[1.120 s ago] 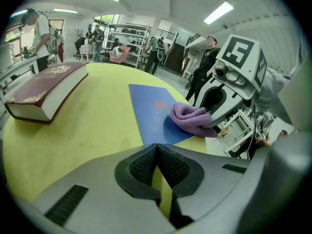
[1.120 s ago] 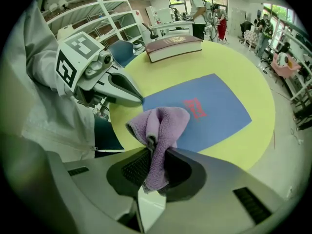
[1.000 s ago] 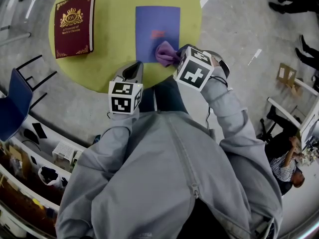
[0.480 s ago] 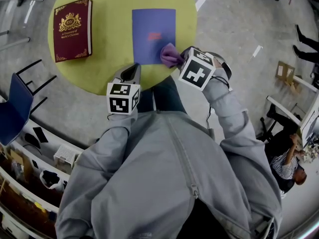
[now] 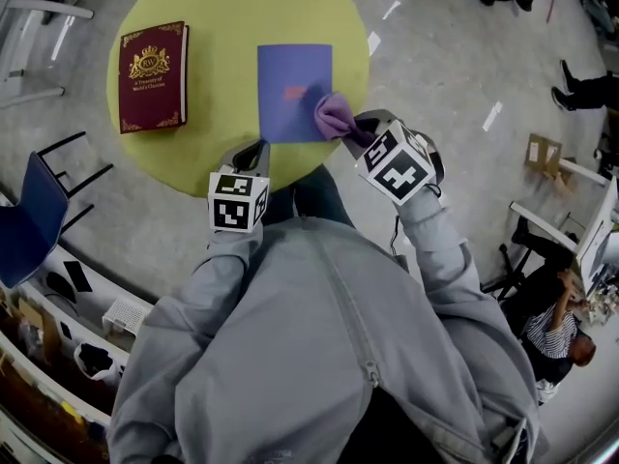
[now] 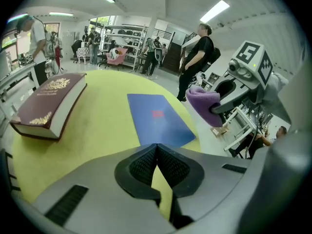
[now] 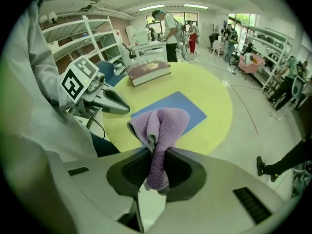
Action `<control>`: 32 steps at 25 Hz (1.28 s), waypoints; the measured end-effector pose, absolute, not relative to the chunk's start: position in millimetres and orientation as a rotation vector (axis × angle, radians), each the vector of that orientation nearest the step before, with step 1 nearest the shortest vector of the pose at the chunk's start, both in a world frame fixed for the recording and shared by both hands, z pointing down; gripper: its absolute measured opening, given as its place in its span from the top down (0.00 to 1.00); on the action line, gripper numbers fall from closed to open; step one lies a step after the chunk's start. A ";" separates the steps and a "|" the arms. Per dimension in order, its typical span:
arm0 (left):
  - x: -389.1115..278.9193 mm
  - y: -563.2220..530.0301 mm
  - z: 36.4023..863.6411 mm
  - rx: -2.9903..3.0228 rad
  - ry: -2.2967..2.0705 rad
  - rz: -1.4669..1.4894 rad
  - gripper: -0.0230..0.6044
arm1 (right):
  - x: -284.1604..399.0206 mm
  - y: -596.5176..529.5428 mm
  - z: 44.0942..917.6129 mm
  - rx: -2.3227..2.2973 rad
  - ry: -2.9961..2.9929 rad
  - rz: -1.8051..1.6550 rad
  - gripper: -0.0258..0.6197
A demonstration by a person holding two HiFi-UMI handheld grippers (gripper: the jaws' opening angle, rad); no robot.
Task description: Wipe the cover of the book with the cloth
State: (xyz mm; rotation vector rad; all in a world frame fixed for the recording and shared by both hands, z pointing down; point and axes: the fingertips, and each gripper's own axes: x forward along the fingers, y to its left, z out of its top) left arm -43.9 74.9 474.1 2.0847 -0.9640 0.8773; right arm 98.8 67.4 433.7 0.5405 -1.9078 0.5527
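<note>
A thin blue book [image 5: 294, 92] lies flat in the middle of the round yellow table [image 5: 222, 27]. My right gripper [image 5: 354, 130] is shut on a purple cloth [image 5: 335, 116] and holds it in the air by the book's near right corner, off the cover. In the right gripper view the cloth [image 7: 159, 126] bunches up between the jaws of that gripper [image 7: 157, 152], with the blue book [image 7: 179, 107] beyond. My left gripper [image 5: 254, 152] hovers at the table's near edge, shut and empty [image 6: 156, 147]; the blue book [image 6: 157, 119] lies ahead of it.
A thick maroon book [image 5: 152, 75] with gold print lies at the table's left side. A blue chair [image 5: 27, 206] stands left of the table. Shelves and benches [image 5: 68, 288] lie at lower left. People stand around the room [image 6: 197, 57].
The right gripper has carried the cloth from the blue cover's near part off to its right edge and lifted it. The left gripper has stayed near the table's edge.
</note>
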 end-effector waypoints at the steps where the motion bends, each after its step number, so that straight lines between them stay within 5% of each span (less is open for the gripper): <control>1: -43.7 71.8 463.8 2.100 -0.973 0.867 0.94 | 97.9 63.7 422.2 0.589 -1.935 0.541 0.82; 20: -33.0 3.7 173.1 2.597 -1.379 0.351 0.94 | 94.1 10.2 144.3 1.563 -2.374 0.049 0.82; 32: -35.0 34.0 83.7 2.700 -1.565 0.054 0.93 | 87.4 40.9 75.4 1.781 -2.514 -0.148 0.82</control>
